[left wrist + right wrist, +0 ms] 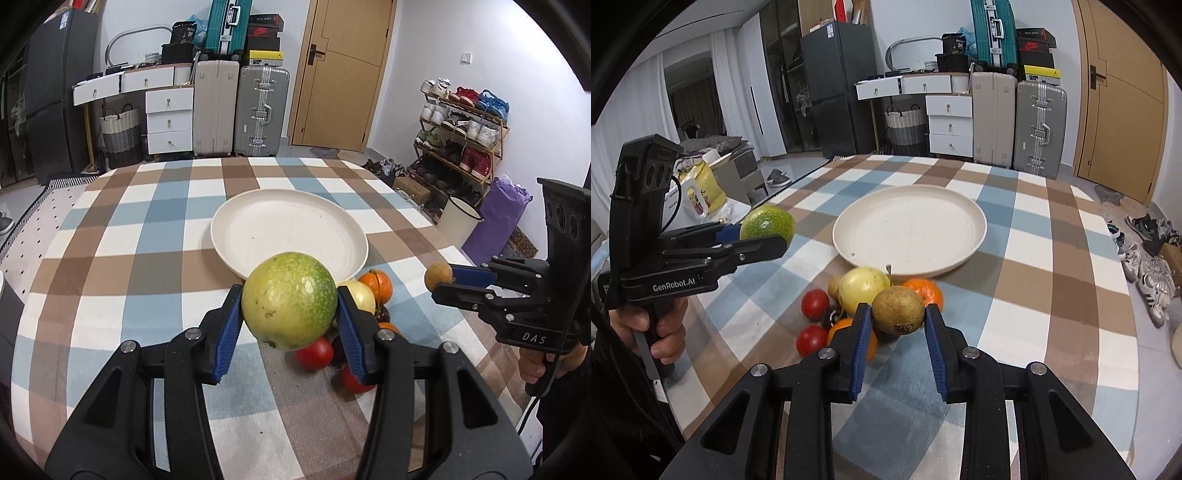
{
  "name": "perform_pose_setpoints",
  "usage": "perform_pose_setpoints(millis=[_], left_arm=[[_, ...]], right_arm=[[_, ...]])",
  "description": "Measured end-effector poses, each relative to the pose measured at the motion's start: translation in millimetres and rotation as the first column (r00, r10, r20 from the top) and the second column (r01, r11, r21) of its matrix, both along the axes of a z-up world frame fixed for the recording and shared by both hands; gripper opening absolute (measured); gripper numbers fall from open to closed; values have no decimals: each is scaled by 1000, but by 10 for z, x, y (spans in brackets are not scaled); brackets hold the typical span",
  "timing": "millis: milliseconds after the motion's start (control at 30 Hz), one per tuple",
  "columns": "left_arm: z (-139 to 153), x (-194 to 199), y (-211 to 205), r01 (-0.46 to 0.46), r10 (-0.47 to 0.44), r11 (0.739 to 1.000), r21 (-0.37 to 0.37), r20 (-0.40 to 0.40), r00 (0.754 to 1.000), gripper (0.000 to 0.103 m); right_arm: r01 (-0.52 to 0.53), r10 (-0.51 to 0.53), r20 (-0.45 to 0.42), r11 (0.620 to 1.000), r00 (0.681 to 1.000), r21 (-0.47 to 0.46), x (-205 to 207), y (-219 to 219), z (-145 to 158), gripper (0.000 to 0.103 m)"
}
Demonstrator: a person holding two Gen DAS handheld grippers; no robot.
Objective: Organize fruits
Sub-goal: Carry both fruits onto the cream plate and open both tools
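While the green fruit (290, 301) pinched in the left tongs (290, 314) hides much of the fruit pile (849, 306) beneath it, the right tongs (898, 321) clamp a small brown fruit (898, 309), its long axis lying roughly crosswise between the pads and its stem end tipped down. Both fruits hang above the checked worktop (147, 240). Just beyond both tongs sits the white plate (910, 229), with the pile touching its near rim.
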State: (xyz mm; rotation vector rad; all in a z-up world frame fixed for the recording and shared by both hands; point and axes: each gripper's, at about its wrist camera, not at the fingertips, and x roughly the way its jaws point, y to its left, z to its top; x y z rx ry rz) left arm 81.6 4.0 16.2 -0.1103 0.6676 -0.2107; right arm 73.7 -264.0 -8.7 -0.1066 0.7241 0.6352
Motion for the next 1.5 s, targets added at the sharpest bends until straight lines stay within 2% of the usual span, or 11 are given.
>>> perform_pose_setpoints(millis=[267, 433, 767, 1033, 1400, 1500], left_arm=[[214, 150, -16, -10, 10, 1000, -1, 30, 1000, 46], [278, 368, 0, -25, 25, 1000, -4, 36, 999, 46], [-36, 936, 21, -45, 45, 999, 3, -28, 999, 46], [-328, 1217, -27, -42, 45, 998, 42, -61, 997, 46], [-521, 1328, -45, -42, 48, 997, 63, -99, 994, 46], [-503, 1326, -29, -57, 64, 996, 71, -90, 994, 47]], right_arm=[[-12, 10, 46, 999, 999, 44, 174, 44, 324, 30], [-20, 17, 58, 998, 998, 61, 352, 100, 420, 30], [-36, 37, -22, 999, 999, 39, 883, 371, 16, 30], [-22, 22, -46, 1000, 999, 8, 1105, 468, -240, 30], [1, -3, -63, 999, 998, -39, 1187, 492, -371, 30], [12, -14, -53, 999, 999, -45, 1180, 468, -364, 34]])
